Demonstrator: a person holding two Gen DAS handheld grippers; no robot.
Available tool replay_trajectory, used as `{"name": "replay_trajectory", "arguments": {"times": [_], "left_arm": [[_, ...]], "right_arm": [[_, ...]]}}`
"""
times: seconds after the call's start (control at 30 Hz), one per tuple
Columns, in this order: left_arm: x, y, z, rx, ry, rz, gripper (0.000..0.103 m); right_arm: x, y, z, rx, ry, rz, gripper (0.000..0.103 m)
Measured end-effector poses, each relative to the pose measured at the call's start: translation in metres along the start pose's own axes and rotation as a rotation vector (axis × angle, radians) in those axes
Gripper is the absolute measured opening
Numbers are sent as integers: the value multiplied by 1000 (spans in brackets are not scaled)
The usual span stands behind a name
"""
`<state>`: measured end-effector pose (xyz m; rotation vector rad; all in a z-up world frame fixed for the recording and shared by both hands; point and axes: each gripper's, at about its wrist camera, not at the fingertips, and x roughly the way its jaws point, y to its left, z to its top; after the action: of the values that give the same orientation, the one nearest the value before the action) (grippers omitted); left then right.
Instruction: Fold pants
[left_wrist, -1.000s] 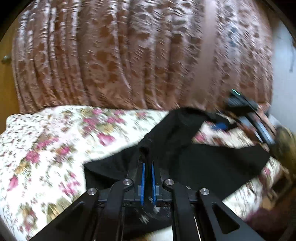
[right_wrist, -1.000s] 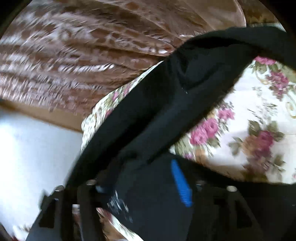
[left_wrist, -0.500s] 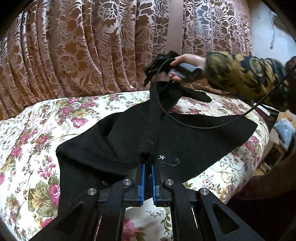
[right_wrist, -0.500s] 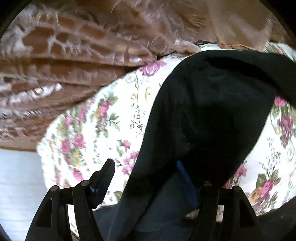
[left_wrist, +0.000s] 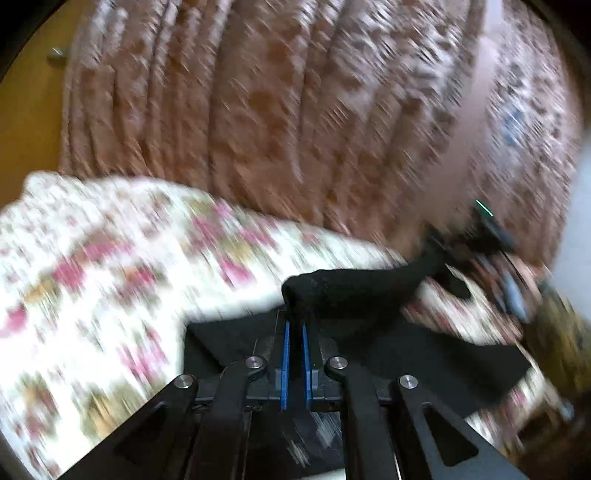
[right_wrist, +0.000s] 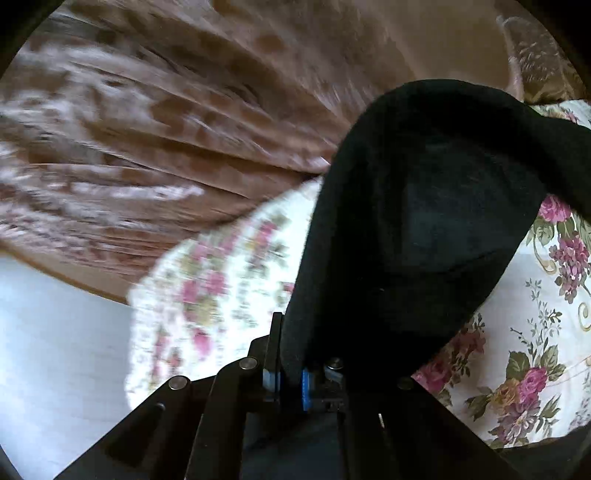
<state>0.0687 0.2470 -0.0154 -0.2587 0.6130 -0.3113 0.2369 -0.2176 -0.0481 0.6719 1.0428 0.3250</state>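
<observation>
Across the lower left of the left wrist view spreads a floral bedspread (left_wrist: 110, 280), blurred, with brown patterned curtains (left_wrist: 295, 110) filling the top. At bottom centre the left gripper (left_wrist: 294, 325) pinches a fold of the black pants (left_wrist: 354, 288), which stretch rightward to the right gripper (right_wrist: 290, 354), likewise clamped on that cloth

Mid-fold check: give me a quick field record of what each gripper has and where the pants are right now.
left gripper: shut on black pants, pinching a bunched edge
right gripper: shut on the same pants, cloth draped over its fingers
pants: partly lifted, stretched between both grippers, lower part lying on floral bedspread
backdrop: brown patterned curtain
image quality: heavy motion blur, fine detail unclear
</observation>
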Motion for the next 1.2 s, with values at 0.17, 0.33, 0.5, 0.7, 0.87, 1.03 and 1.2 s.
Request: {"name": "replay_trajectory", "arguments": {"times": [0.17, 0.33, 0.5, 0.7, 0.87, 1.03, 1.2], "left_arm": [[9, -1, 43, 53, -100, 44, 6], [6, 17, 10, 9, -6, 76, 7], [-11, 57, -68, -282, 163, 79, 25], [-57, 89, -131, -675, 129, -58, 57], [-67, 88, -138, -810, 53, -168, 69], [-41, 70, -134, -724, 205, -63, 58], [-30, 56, -130, -677, 242, 6, 21]], "right_arm": [[-51, 1, -58, -91, -81, 147, 7], [-78, -8, -141, -176, -46, 185, 7], [-61, -28, -207, -178, 48, 150, 7], [-40, -44, -228, -164, 115, 106, 7], [-44, -47, -234, -187, 115, 82, 7], [-40, -45, -233, -189, 117, 73, 7], [-38, -39, -230, -201, 123, 62, 7]]}}
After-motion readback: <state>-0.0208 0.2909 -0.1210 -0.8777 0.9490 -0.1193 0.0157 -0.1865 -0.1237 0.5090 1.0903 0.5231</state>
